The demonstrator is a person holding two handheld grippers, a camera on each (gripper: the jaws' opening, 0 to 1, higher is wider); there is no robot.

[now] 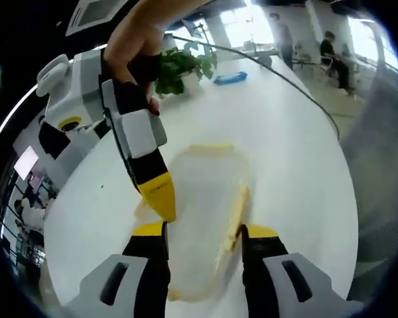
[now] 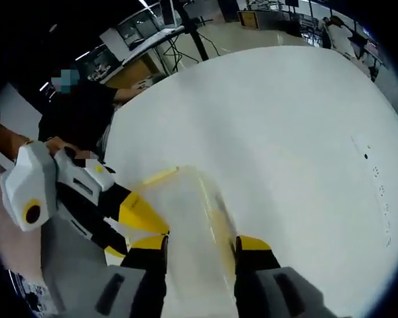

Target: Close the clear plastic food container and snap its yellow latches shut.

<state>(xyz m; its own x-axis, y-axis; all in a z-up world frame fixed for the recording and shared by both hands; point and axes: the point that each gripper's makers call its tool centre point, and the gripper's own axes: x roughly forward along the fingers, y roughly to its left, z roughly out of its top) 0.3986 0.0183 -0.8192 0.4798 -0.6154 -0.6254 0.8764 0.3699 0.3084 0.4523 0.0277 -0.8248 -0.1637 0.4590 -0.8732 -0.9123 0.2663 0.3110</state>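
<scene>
The clear plastic food container lay on the white table, close in front of both cameras and partly between the jaws of each view's own gripper. In the left gripper view its lid looked to sit on the tub, with one yellow latch running down the long side nearest the left gripper's inner jaw and another yellow latch across the far end. The left gripper stood wide open over the near end of the box, its yellow-tipped jaws on either side of it and gripping nothing that could be made out. The right gripper came in from the upper left with a hand on it, its yellow tip pressing down at the container's left edge; whether its jaws were parted there could not be told. In the right gripper view that gripper showed open jaws straddling the container, with the left gripper coming in from the side.

By its look the box would be light, thin-walled and a little flexible, smooth enough to skid on the table under a sideways push. The sensible hold was likely downward pressure on the lid near a corner, while the other jaw tip pushed a latch flat against the wall. Squeezing the walls could bow them and pop the lid.
</scene>
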